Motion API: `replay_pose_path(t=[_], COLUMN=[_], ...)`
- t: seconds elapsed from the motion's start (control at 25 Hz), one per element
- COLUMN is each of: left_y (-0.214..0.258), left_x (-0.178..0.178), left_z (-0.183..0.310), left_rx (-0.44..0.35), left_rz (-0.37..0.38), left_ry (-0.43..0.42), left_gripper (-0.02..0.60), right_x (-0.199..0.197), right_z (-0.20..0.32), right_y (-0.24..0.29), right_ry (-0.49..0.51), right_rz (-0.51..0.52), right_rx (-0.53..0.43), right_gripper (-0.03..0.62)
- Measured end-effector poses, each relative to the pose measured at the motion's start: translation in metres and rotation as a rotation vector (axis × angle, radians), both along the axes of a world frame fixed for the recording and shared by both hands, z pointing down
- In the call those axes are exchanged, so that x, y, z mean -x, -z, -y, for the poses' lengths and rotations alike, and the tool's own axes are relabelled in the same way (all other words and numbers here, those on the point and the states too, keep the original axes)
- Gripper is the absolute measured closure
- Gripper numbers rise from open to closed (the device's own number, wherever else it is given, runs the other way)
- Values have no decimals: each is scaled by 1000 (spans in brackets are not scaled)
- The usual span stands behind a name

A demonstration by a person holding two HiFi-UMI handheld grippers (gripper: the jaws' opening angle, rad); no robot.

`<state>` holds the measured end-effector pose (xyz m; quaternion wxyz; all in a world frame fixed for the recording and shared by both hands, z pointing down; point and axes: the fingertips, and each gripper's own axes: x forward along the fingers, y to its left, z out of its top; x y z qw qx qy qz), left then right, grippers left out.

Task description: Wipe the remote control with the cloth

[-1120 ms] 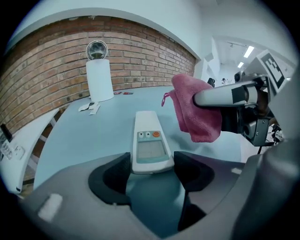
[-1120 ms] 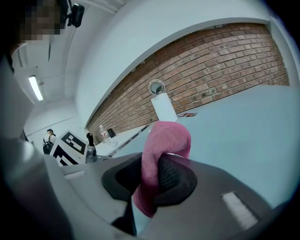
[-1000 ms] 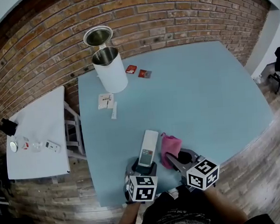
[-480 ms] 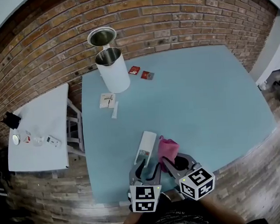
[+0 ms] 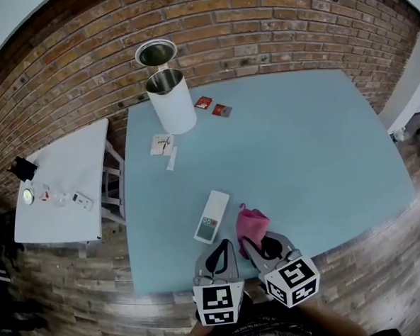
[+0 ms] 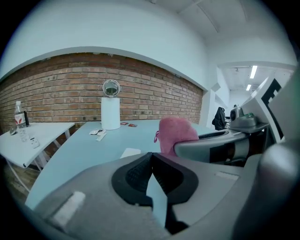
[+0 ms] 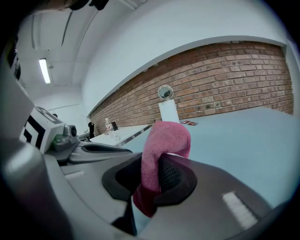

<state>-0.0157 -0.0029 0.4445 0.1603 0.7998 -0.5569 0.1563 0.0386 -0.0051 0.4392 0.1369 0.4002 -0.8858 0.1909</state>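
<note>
Pink cloth (image 5: pixel 252 221), one, sat pinched in right tool (image 5: pixel 257 244); left tool (image 5: pixel 222 247) pressed together; one remote control (image 5: pixel 211 217) lay lengthwise beyond it.

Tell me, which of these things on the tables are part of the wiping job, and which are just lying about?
Part of the job: remote control, lying on the blue table; pink cloth, clamped in the right gripper.

Just lying about: white bin; red packets; paper slips; small items on the white side table.
</note>
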Motion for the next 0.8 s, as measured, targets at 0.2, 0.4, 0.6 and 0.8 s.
replay_pose_path(t=[0.2,0.4,0.6,0.8], left_y=[6,8,8,10], left_x=[-9,-14,-21,-26], left_z=[-11,-17,-19,-21], left_rx=[-2,0,2,3], left_rz=[-11,-14,-19,-23], left_ry=[9,21,29,26], left_gripper=[582,583,583,583], right_x=[-9,-11,-18,-22], right_z=[-8,-14,-18,-19], right_y=[-1,4,6,9], right_ry=[9,29,34,33], right_rz=[-37,-25,-28,-28], right_rx=[-9,-17,-26,-29], right_gripper=[528,530,529,529])
